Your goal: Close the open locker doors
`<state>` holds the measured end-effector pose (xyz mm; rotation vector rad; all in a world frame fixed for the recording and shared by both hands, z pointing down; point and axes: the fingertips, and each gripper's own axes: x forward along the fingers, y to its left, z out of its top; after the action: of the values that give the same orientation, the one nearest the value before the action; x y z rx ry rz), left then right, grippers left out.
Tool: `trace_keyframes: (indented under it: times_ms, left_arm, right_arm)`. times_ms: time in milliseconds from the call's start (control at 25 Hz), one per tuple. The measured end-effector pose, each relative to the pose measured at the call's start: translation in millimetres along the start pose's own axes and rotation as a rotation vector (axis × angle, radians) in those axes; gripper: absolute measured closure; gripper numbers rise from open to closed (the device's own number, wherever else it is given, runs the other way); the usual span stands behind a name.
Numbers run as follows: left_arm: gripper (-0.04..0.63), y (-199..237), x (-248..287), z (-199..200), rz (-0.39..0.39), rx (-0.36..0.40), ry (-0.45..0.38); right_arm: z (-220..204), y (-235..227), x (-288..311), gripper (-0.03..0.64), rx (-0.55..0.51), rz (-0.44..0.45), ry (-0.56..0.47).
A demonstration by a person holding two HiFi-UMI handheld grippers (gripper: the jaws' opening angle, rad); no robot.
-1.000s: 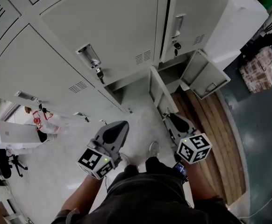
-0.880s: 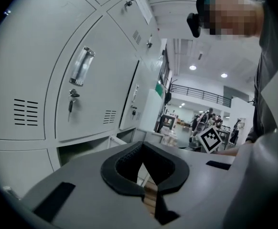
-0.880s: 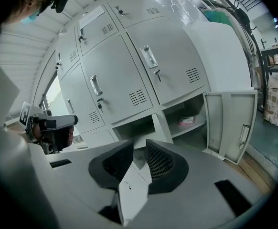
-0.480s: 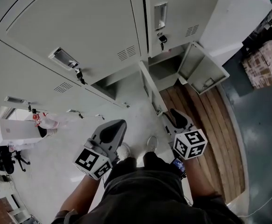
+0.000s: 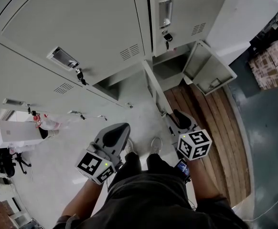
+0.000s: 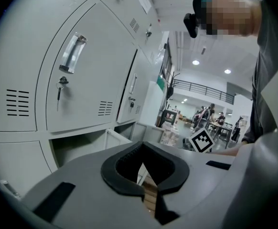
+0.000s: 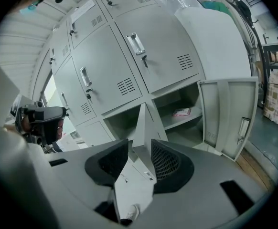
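A person stands close in front of grey lockers (image 5: 81, 27) and looks down at them. Two doors in the low row are open. The left door (image 7: 141, 125) sticks straight out toward the person, so it looks thin, seen from its edge. The right door (image 5: 208, 70) hangs wide open to the right, over some wood boards (image 5: 210, 128) on the floor (image 5: 58, 175). Inside the right locker a small red and white packet (image 7: 181, 112) lies on a shelf. The doors above are closed, and keys (image 5: 166, 37) hang from their locks. The right gripper (image 7: 139, 159) is held low, right by the near edge of the left door. Its jaws have just been opening and now stand wide apart. The door's edge shows in the gap between them, but the pads do not press on it. The left gripper (image 6: 144, 171) is held low on the left, well apart from both doors. Its jaws are together with nothing in them. The person's shoes (image 5: 155, 146) show on the floor between the two grippers. Far to the right sit some wrapped boxes (image 5: 268, 66).
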<state>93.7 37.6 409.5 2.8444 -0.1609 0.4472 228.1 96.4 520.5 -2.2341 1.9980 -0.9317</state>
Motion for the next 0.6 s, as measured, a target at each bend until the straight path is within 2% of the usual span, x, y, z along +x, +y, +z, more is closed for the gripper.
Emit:
trace_keyframes:
  times_ms: [600]
  left_arm:
    - [0.593,25,-12,-2,-0.013,-0.028,-0.011]
  right_arm:
    - [-6,8,11,0.508,0.033,-0.057,0.018]
